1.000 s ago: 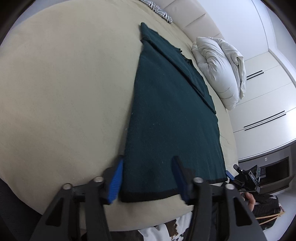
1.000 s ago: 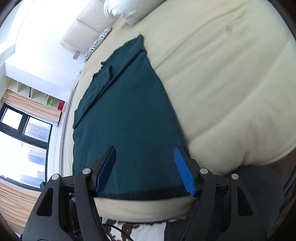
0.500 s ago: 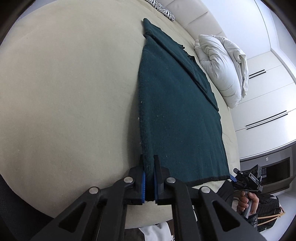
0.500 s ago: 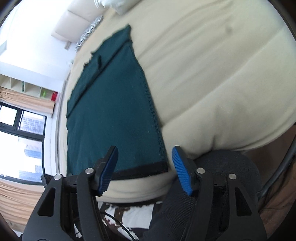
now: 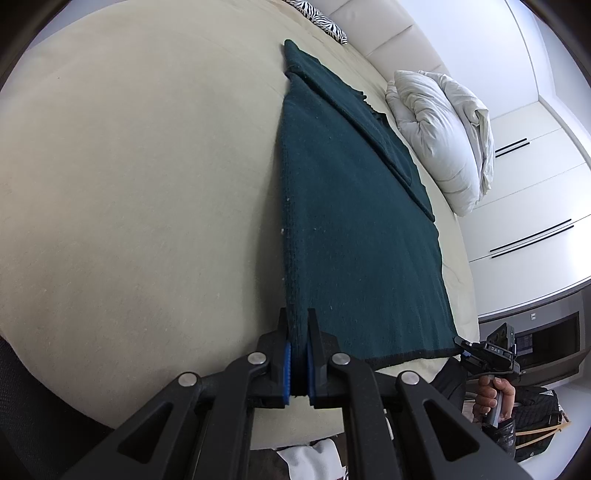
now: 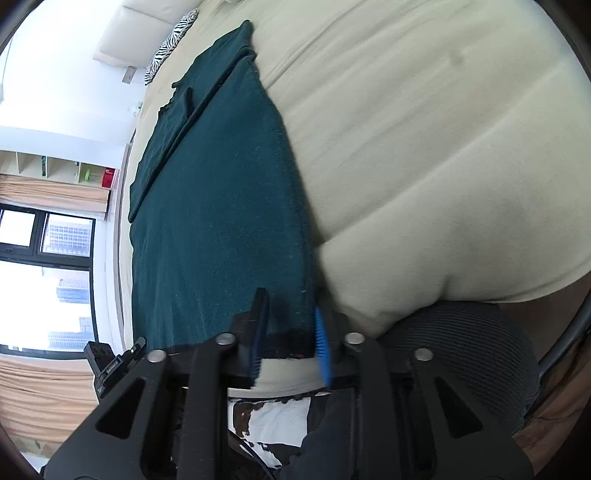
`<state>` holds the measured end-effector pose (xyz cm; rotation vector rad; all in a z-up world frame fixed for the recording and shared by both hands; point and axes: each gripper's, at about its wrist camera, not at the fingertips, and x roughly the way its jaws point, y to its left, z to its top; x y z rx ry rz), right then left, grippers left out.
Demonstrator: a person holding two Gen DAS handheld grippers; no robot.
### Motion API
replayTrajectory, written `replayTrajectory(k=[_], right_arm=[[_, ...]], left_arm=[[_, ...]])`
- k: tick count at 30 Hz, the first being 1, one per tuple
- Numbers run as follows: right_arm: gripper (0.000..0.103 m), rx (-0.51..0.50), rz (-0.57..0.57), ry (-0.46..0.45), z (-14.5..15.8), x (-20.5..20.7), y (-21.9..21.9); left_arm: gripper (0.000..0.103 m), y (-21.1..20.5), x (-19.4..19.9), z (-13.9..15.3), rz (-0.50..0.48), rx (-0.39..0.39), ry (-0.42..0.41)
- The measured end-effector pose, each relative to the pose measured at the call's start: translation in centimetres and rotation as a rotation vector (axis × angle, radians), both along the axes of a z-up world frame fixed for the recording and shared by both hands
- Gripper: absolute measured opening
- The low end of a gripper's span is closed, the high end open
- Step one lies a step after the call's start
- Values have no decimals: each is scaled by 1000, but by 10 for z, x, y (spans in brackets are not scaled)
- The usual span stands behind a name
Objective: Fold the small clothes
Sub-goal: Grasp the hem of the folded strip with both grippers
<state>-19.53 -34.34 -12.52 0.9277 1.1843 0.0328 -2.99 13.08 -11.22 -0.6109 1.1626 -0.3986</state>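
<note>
Two grippers work the near hem of a dark teal knitted garment (image 5: pixel 354 229) lying flat on a cream bed (image 5: pixel 129 192). The left gripper (image 5: pixel 298 332) has its jaws clamped on the near left corner. The right gripper (image 6: pixel 291 325) has its jaws closing around the near right corner, not yet pressing.

Wide bare stretches of the cream bed cover (image 5: pixel 147 184) lie open on both long sides of the flat dark green garment (image 5: pixel 351 221), while a bunched white duvet (image 5: pixel 443 136) and a zebra-print cushion (image 5: pixel 325 22) crowd the far headboard end.
</note>
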Motion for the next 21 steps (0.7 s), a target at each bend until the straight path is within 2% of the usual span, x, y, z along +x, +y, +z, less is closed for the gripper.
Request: replayTrajectory(k=[4,14,21], right_arm=[[7,-5,-2,-8,1,-2,1],[5,-59,1,-100,23,-11,5],[5,-50,-13,-100,19,-17,1]], left_arm=[[6,-1,-2,4,-8,19,-13],[6,-5,-7,17,-13,34,-64],[6,3,-6,10,12,-3,-45]])
